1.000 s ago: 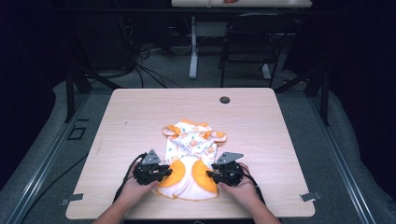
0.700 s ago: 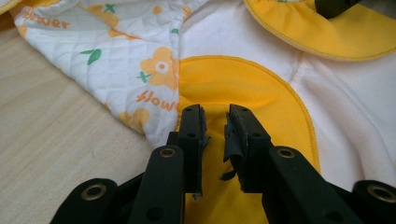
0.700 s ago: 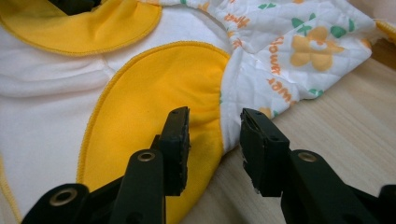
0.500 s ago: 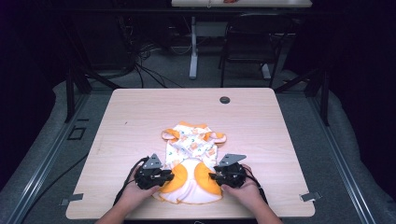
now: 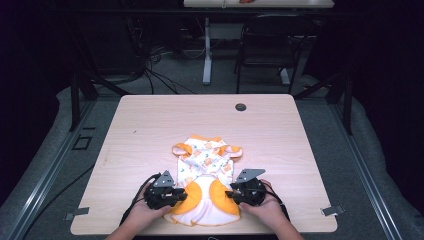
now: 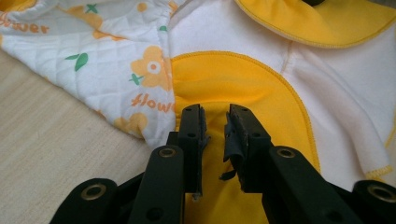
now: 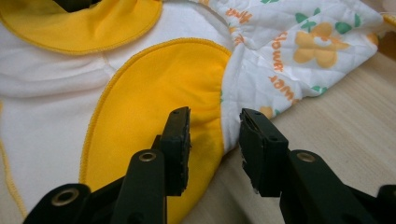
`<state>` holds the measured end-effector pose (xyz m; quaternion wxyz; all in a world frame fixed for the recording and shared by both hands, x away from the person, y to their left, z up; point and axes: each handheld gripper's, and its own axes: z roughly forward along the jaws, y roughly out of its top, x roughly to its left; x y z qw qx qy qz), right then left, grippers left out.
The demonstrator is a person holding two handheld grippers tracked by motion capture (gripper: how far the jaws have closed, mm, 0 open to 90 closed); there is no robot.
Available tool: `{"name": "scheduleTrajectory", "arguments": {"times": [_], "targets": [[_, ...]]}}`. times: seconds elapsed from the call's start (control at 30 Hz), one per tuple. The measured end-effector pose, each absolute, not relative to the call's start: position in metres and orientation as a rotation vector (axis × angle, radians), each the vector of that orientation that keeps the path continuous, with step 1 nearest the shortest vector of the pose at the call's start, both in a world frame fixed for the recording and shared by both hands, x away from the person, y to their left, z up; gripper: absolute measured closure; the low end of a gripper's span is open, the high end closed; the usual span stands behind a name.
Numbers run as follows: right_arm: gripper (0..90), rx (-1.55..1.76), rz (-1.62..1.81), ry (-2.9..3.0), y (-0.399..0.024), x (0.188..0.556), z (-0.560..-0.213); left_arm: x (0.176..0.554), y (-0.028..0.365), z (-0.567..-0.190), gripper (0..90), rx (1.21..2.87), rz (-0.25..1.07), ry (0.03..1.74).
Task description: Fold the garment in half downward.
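Garment (image 5: pixel 205 187): a small piece of clothing lies flat on the counter between the two grippers, its hem end nearest the person and its far end pointing away from both grippers.
Garment fabric: the part next to the grippers is soft white fleece-like cloth with two rounded yellow-orange panels edged in yellow stitching; beyond the grippers it turns to white quilted cloth printed with orange flowers, green leaves and the word "flower".
Left gripper (image 6: pixel 215 122): its black jaws stand a narrow gap apart over the yellow panel (image 6: pixel 233 84), with yellow cloth showing in the gap; the worn, ragged pads do not visibly pinch the cloth, and whether they press it cannot be told for sure.
Left gripper, place: in the high view the left gripper (image 5: pixel 161 192) sits at the garment's left hem corner, the quilted printed part ahead and to the left of its jaws.
Right gripper (image 7: pixel 215 133): its jaws stand clearly apart, straddling the garment's side edge; one jaw rests over the yellow panel (image 7: pixel 154 88), the other over bare counter, and nothing is clamped.
Right gripper, place: in the high view the right gripper (image 5: pixel 246 191) sits at the garment's right hem corner, with the quilted part ahead and to the right of its jaws.
Counter (image 5: pixel 150 125): pale wood-grain top with rounded corners; a small dark round disc (image 5: pixel 241 107) lies well beyond both grippers.
Hands: a hand wraps each gripper from below.
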<state>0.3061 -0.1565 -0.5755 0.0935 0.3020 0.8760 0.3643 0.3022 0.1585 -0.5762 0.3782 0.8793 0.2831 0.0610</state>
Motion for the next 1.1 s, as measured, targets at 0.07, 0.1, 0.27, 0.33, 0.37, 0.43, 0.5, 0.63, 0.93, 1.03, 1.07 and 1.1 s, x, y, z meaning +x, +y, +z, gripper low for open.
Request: {"name": "scheduleTrajectory", "arguments": {"times": [0.07, 0.1, 0.27, 0.33, 0.37, 0.43, 0.5, 0.63, 0.93, 1.03, 1.07, 1.1], "targets": [[62.6, 0.89, 1.081, 2.605, -0.157, 0.306, -0.575, 0.302, 0.159, -0.576, 75.0, 2.246, 0.151, 0.723], [62.6, 0.886, 1.07, 2.614, -0.156, 0.305, -0.575, 0.301, 0.159, -0.576, 74.9, 2.244, 0.147, 0.731], [62.5, 0.909, 1.084, 2.622, -0.156, 0.306, -0.573, 0.301, 0.159, -0.575, 72.3, 2.249, 0.138, 0.724], [62.5, 0.922, 1.1, 2.617, -0.157, 0.307, -0.572, 0.302, 0.16, -0.574, 71.3, 2.24, 0.147, 0.727], [62.5, 0.927, 1.112, 2.606, -0.158, 0.307, -0.572, 0.303, 0.162, -0.573, 71.3, 2.231, 0.152, 0.727], [62.5, 0.942, 1.15, 2.575, -0.16, 0.309, -0.569, 0.305, 0.164, -0.57, 70.2, 2.215, 0.162, 0.735], [62.4, 0.952, 1.159, 2.561, -0.162, 0.31, -0.568, 0.309, 0.167, -0.568, 69.9, 2.192, 0.169, 0.749], [62.5, 0.959, 1.143, 2.548, -0.165, 0.314, -0.566, 0.314, 0.171, -0.567, 69.5, 2.176, 0.178, 0.762], [64.8, 0.986, 1.099, 2.517, -0.171, 0.331, -0.554, 0.338, 0.177, -0.563, 67.8, 2.174, 0.205, 0.813], [65.1, 0.982, 1.083, 2.517, -0.171, 0.335, -0.552, 0.342, 0.176, -0.561, 67.8, 2.171, 0.204, 0.813], [65.3, 0.994, 1.081, 2.528, -0.171, 0.339, -0.55, 0.344, 0.175, -0.56, 67.9, 2.169, 0.214, 0.81], [65.3, 0.991, 1.08, 2.528, -0.17, 0.34, -0.549, 0.346, 0.175, -0.559, 67.9, 2.166, 0.212, 0.81]]}}
